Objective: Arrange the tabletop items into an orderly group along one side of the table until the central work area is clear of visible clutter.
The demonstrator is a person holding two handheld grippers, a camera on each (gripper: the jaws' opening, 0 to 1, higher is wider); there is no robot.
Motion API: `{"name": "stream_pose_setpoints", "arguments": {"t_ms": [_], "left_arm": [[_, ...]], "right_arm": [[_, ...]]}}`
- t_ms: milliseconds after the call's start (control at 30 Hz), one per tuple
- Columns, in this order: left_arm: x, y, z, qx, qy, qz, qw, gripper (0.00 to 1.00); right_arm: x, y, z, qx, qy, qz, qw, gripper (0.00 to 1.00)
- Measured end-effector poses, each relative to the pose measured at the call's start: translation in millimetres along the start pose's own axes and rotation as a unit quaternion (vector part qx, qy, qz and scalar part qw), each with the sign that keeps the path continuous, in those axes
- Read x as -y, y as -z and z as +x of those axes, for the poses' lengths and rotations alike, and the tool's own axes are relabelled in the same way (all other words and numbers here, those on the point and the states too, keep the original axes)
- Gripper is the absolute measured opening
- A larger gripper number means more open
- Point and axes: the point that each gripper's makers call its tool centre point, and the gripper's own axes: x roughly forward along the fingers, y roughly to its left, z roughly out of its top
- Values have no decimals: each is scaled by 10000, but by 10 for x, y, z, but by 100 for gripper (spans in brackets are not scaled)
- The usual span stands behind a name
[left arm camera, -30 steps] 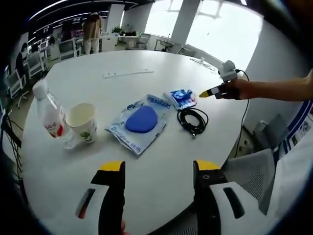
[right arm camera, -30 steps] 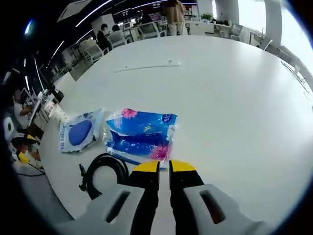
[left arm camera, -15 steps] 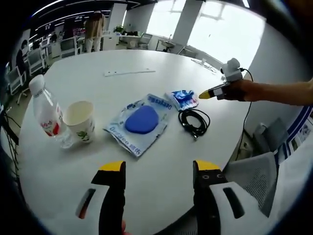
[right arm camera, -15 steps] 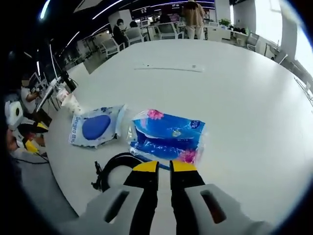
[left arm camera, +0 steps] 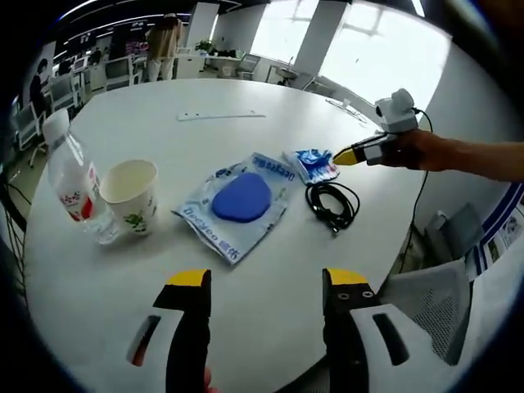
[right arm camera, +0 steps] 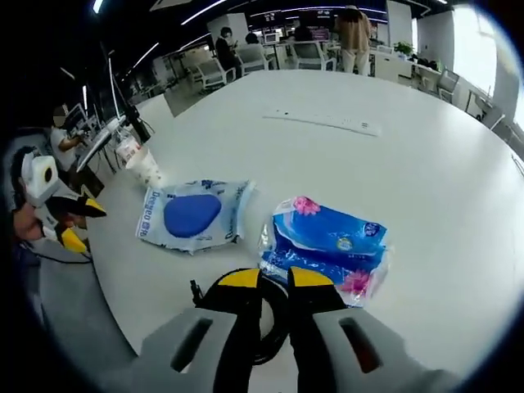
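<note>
- The left gripper point(left arm camera: 266, 282) is hovering above the near edge of the table point(left arm camera: 246, 98), its jaws wide apart and holding nothing.
- The right gripper point(right arm camera: 266, 278) is hanging over the black cable point(right arm camera: 270, 327), its yellow tips almost closed with only a thin slit between them; nothing is showing between them.
- The items are lying in a loose row: bottle point(left arm camera: 70, 184) and paper cup point(left arm camera: 131, 192) touching, then the pouch point(left arm camera: 237, 201) with a blue pad, then the tissue pack point(right arm camera: 327, 246) just beside the cable.
- The tissue pack is looking light and soft, with slippery film; I would be pinching it at an end seam.
- The cable is limp, so taking several loops together seems safer.
- The cup is probably light and easy to crush or tip.
- The left gripper view is showing the bottle fully and the right gripper beside the tissue pack; the right gripper view is showing the tissue pack's print closely, and the left gripper at its left edge.
</note>
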Motion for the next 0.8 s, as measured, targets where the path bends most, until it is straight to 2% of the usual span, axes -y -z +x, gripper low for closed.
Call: {"name": "stream_pose_setpoints", "arguments": {"t_ms": [467,667,800], "left_arm": [[-64,-57,119,115,-7,-249,9996,53],[-154,-40,199,149,-78,-483,9987,52],[-219,-19,252,90,-197,-410,9989,51]], "right_arm": [[-335,-183,176,-32,-331,-405,9986,12],[-376,-233,252,-65,-372,-472,9982,13],[-405,-267,297,-78,-397,-517,9978,14]]}}
